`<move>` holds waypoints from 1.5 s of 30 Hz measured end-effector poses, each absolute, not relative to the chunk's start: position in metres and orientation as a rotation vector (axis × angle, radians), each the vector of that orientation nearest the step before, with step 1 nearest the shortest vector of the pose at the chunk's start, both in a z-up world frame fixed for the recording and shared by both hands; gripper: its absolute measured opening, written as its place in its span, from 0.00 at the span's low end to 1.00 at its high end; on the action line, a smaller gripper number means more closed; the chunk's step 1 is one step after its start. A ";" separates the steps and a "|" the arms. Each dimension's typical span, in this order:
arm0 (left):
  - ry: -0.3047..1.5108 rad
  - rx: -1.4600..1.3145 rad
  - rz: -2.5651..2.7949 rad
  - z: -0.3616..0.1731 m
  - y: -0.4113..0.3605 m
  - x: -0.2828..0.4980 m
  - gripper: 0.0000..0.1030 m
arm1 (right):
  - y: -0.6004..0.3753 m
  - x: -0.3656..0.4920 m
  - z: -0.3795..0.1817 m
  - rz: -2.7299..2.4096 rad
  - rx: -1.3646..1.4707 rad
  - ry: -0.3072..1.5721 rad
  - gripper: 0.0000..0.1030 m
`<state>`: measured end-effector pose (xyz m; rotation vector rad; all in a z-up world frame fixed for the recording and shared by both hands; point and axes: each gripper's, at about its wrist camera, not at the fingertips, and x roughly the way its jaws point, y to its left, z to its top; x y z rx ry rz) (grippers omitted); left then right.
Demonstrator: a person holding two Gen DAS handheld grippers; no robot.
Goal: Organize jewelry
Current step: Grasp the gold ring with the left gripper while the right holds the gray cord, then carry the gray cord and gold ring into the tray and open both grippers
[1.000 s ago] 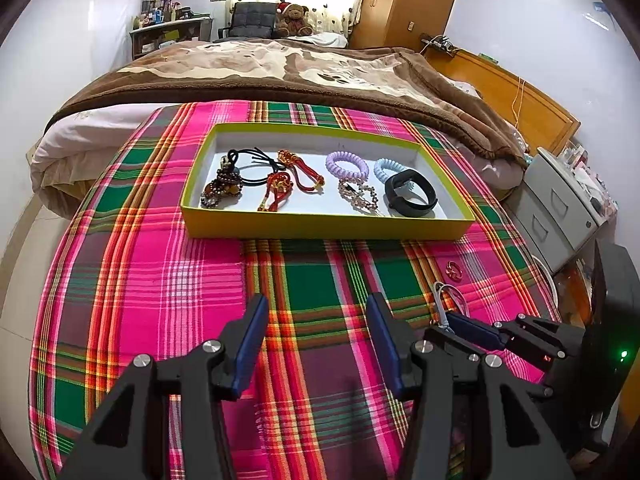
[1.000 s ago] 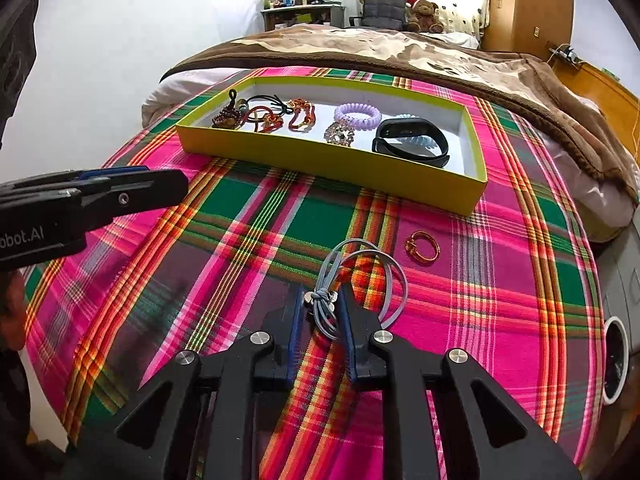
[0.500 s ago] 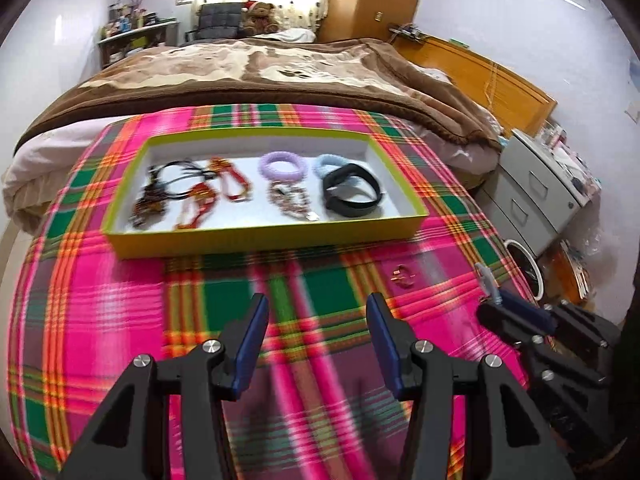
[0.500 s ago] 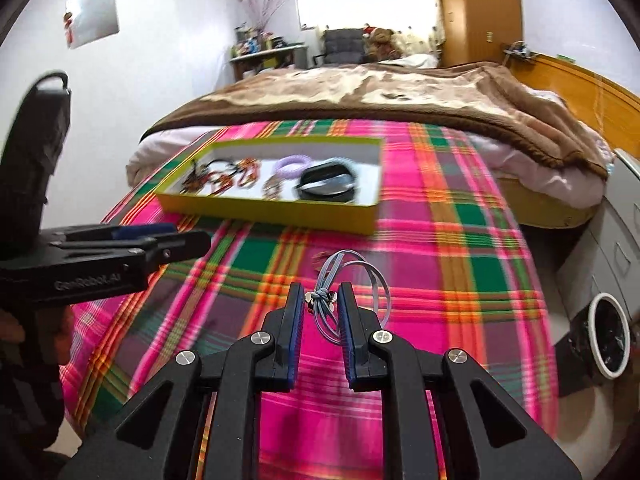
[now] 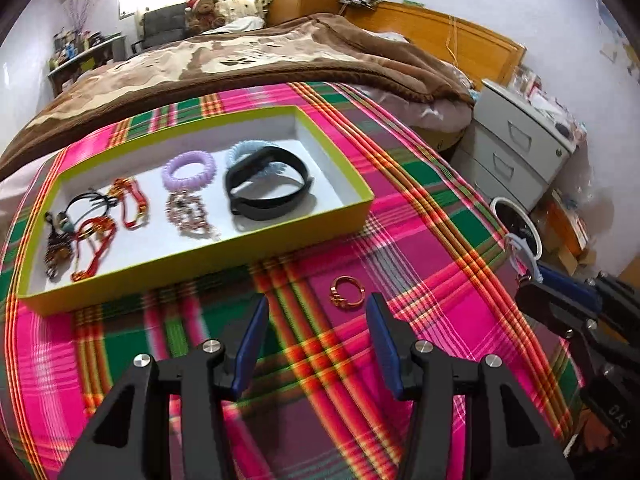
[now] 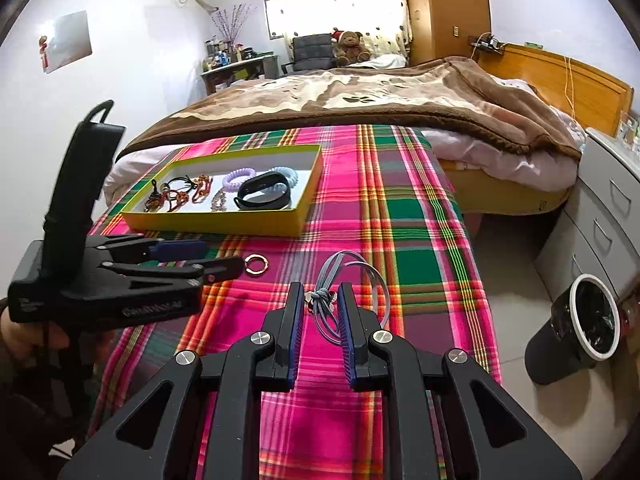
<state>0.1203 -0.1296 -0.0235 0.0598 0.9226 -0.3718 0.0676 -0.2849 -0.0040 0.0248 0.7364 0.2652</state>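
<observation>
The right gripper [image 6: 319,300] pinches the knot of a grey hair tie [image 6: 344,292]; its loops hang free past the blue pads [image 6: 294,320], above the plaid cloth [image 6: 400,240]. In the left wrist view this gripper [image 5: 538,280] shows at the right edge, the tie [image 5: 518,250] sticking up from its tips.

The left gripper [image 5: 316,308] is spread wide and holds nothing, its pads [image 5: 252,336] low over the cloth [image 5: 400,240]. A gold ring [image 5: 346,293] lies on the cloth just beyond its tips, nearer the right finger, between the gripper and the tray [image 5: 200,264]. From the right wrist view the left gripper [image 6: 234,262] comes in from the left, its tips just beside the ring [image 6: 256,263].

The tray [image 6: 216,222], yellow-green with a white floor, sits farther up the cloth from the ring. Inside it, from the right: a black band [image 5: 268,190] lying partly over a pale blue coil tie [image 5: 248,150], a purple coil tie [image 5: 188,168], a beaded bracelet [image 5: 190,214] in front of the purple one, red cord pieces [image 5: 128,204], a black hair tie [image 5: 86,204], and a dark beaded piece [image 5: 56,252] in the left corner.

Beyond the tray lies a brown blanket [image 5: 260,56]. Right of the cloth stand grey drawers [image 5: 520,148] and a bin [image 6: 580,328].
</observation>
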 end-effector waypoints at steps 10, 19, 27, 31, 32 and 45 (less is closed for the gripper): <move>0.921 0.143 -0.378 -0.030 -0.150 0.126 0.51 | -0.294 0.071 -0.008 0.258 0.037 0.740 0.17; 0.899 0.199 -0.382 -0.030 -0.155 0.125 0.31 | -0.294 0.072 -0.008 0.258 0.042 0.743 0.17; 0.891 0.199 -0.367 -0.029 -0.153 0.124 0.22 | -0.296 0.072 -0.007 0.253 0.042 0.742 0.17; 0.888 0.180 -0.363 -0.026 -0.147 0.122 0.22 | -0.295 0.071 -0.005 0.246 0.042 0.739 0.17; 0.885 0.172 -0.362 -0.024 -0.145 0.122 0.22 | -0.294 0.071 -0.005 0.246 0.044 0.738 0.17; 0.840 0.089 -0.310 -0.003 -0.102 0.114 0.22 | -0.273 0.078 0.007 0.273 0.027 0.718 0.17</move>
